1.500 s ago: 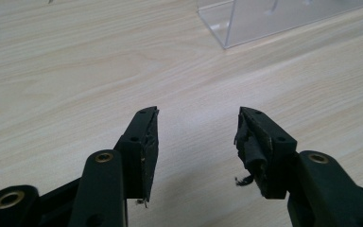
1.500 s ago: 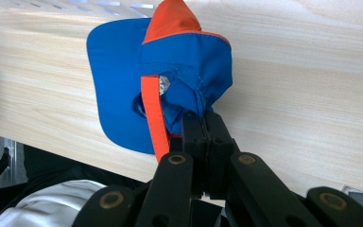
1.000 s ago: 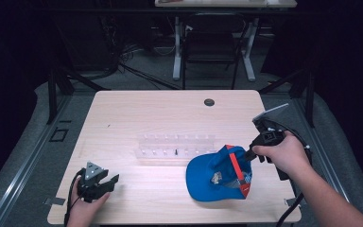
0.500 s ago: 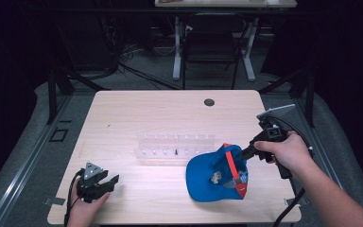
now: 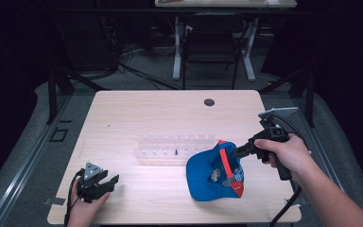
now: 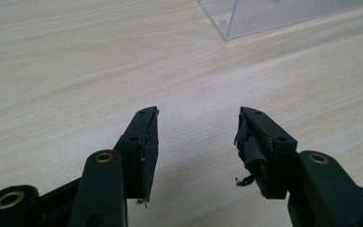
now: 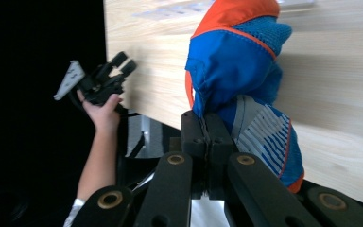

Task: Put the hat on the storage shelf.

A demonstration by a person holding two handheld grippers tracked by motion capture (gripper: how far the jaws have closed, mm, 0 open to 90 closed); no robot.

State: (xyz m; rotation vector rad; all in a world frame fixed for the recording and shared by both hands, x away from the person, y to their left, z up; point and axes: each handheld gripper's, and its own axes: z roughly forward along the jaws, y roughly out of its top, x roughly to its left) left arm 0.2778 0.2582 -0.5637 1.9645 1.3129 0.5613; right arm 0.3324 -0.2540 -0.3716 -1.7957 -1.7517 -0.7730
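Right gripper clamped tight on blue cap, fabric pinched between closed jaws in right gripper view; cap at right front of table, just in front of clear rack. Left gripper near front-left edge, jaws wide apart, nothing held, bare wood between. Broad open room across table's left and far half. Cap logo blurred. Rack's corner cut off in left gripper view.

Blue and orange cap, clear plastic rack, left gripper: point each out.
Blue and orange cap (image 5: 202,170), high view, on its blue brim.
Clear plastic rack (image 5: 170,146), high view, its middle.
Left gripper (image 6: 196,130), left gripper view, between open jaws.
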